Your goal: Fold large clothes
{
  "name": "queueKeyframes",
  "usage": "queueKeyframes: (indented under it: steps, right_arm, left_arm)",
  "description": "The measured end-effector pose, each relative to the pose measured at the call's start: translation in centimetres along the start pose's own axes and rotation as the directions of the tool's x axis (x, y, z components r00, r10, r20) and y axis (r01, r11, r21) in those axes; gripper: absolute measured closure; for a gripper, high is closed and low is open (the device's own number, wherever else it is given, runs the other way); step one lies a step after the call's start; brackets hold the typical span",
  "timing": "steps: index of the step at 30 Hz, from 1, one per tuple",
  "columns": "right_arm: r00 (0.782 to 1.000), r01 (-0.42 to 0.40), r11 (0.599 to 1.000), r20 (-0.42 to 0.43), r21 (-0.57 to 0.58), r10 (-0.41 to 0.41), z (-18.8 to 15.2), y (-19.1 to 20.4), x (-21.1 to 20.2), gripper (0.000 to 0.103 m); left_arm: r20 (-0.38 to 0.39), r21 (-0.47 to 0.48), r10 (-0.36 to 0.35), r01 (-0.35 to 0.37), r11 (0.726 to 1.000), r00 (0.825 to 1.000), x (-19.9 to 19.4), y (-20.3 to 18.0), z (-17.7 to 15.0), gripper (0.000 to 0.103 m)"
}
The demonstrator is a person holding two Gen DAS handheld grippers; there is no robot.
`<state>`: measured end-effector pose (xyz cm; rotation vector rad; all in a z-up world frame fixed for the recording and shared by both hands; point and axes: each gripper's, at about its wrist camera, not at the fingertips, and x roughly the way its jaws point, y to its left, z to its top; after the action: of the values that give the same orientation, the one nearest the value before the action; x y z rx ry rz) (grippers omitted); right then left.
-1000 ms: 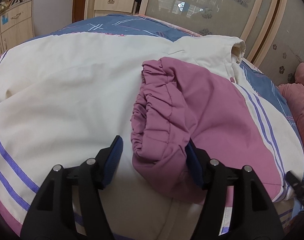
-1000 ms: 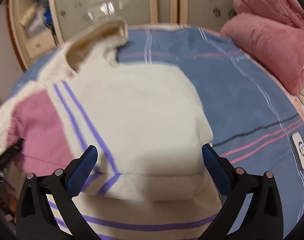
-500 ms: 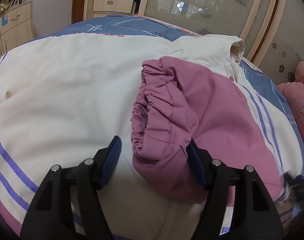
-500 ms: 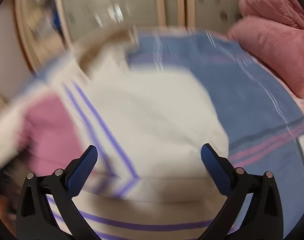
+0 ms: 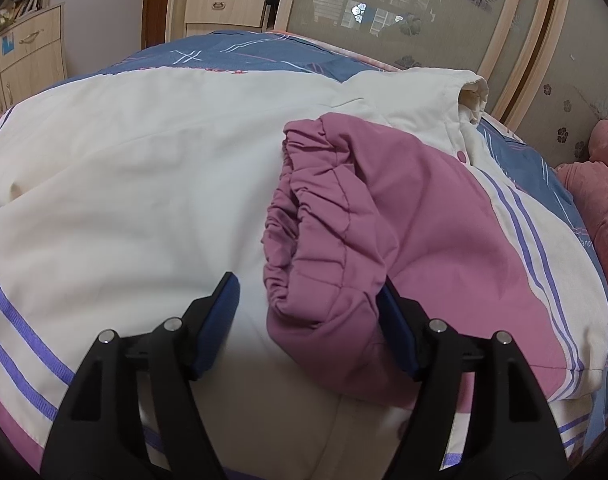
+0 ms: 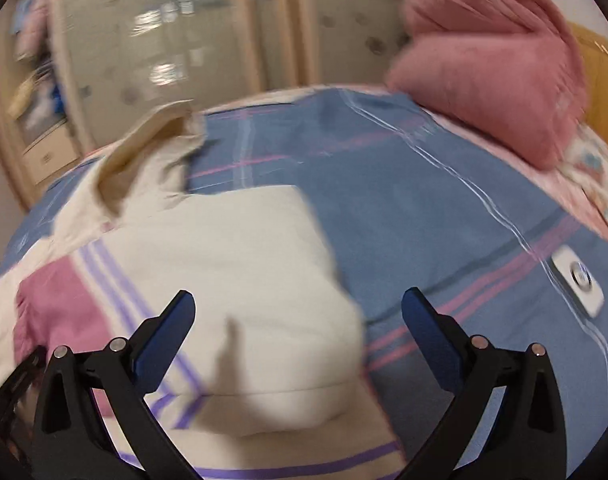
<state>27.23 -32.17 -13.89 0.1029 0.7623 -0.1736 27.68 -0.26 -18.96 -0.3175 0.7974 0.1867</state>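
Now | our left gripper [image 5: 308, 312] stands spread, unclenched, pink cuff [image 5: 324, 240] between its pads | sleeve runs away up-right across the cream jacket [image 5: 144, 184] | right gripper [image 6: 298, 320] open, empty, above the folded right edge | we judge left nearer the cuff

Soft, even indoor light filling both views, no harsh shadows. Left wrist view staying sharp; glare spots glinting on wardrobe door [image 5: 368, 12]. Right wrist view smearing with motion blur, wardrobe [image 6: 172, 44] and pink quilt [image 6: 492, 64] going soft. Fisheye bending edges, dark vignette crowding corners. Faint shadow lying on jacket [image 6: 232, 340].
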Motion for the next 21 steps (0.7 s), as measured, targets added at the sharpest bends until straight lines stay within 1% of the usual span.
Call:
queueKeyframes:
  steps: [1, 3, 8, 11, 12, 15, 16, 17, 18, 19, 20, 21]
  right_arm:
    - [0.997, 0.013, 0.999, -0.072, -0.047, -0.016, -0.5, 0.9, 1.3, 0.001]
    - [0.986, 0.041, 0.994, -0.158, -0.096, -0.056, -1.9, 2.2, 3.5, 0.001]
    - [0.986, 0.066, 0.996, -0.149, -0.058, -0.074, -1.8, 1.6, 3.1, 0.001]
    - [0.980, 0.019, 0.999, -0.200, 0.032, -0.012, -1.7, 0.0, 4.3, 0.001]
    - [0.979, 0.017, 0.998, -0.205, 0.055, -0.006, -1.7, -0.5, 4.3, 0.001]
    - [0.983, 0.054, 0.998, -0.180, 0.046, -0.045, -1.3, -0.5, 4.2, 0.001]
    - [0.984, 0.070, 0.997, -0.168, 0.028, -0.064, -1.3, -0.2, 3.9, 0.001]
    - [0.984, 0.081, 0.997, -0.159, 0.010, -0.078, -1.3, 0.2, 3.8, 0.001]
    - [0.984, 0.092, 0.996, -0.153, -0.003, -0.091, -1.4, 0.3, 3.7, 0.001]
    - [0.984, 0.098, 0.995, -0.149, -0.011, -0.099, -1.5, 0.3, 3.7, 0.001]
    - [0.984, 0.104, 0.994, -0.146, -0.023, -0.107, -1.5, 0.6, 3.8, 0.001]
    - [0.983, 0.106, 0.994, -0.145, -0.028, -0.109, -1.4, 0.6, 4.1, 0.001]
  left_arm:
    - [0.000, 0.000, 0.000, 0.000, 1.000, 1.000, 0.0, 0.0, 0.0, 0.032]
    - [0.000, -0.001, -0.005, 0.005, 1.000, 1.000, 0.0, 0.0, 0.0, 0.030]
    - [0.001, 0.003, -0.008, 0.008, 1.000, 1.000, 0.0, -0.1, 0.0, 0.029]
    - [0.001, 0.006, -0.009, 0.009, 1.000, 1.000, 0.0, -0.2, 0.0, 0.027]
    - [0.000, 0.007, -0.011, 0.011, 1.000, 1.000, 0.0, -0.2, 0.0, 0.027]
    - [0.003, -0.004, -0.015, 0.015, 1.000, 1.000, -0.2, -0.1, 0.1, 0.026]
    - [0.021, -0.025, -0.006, 0.007, 1.000, 1.000, -0.8, 0.2, 0.3, 0.026]
    - [0.081, -0.072, 0.010, -0.004, 0.997, 0.997, -2.2, 0.8, 0.5, 0.026]
    - [0.166, -0.108, 0.012, 0.006, 0.994, 0.986, -4.1, 1.2, 0.8, 0.026]
    - [0.220, -0.113, 0.029, -0.005, 0.994, 0.975, -5.4, 1.1, 1.0, 0.026]
    - [0.272, -0.098, 0.056, -0.030, 0.995, 0.961, -6.8, 0.6, 1.3, 0.022]
    - [0.300, -0.061, 0.065, -0.049, 0.997, 0.952, -7.6, -0.2, 1.7, 0.017]
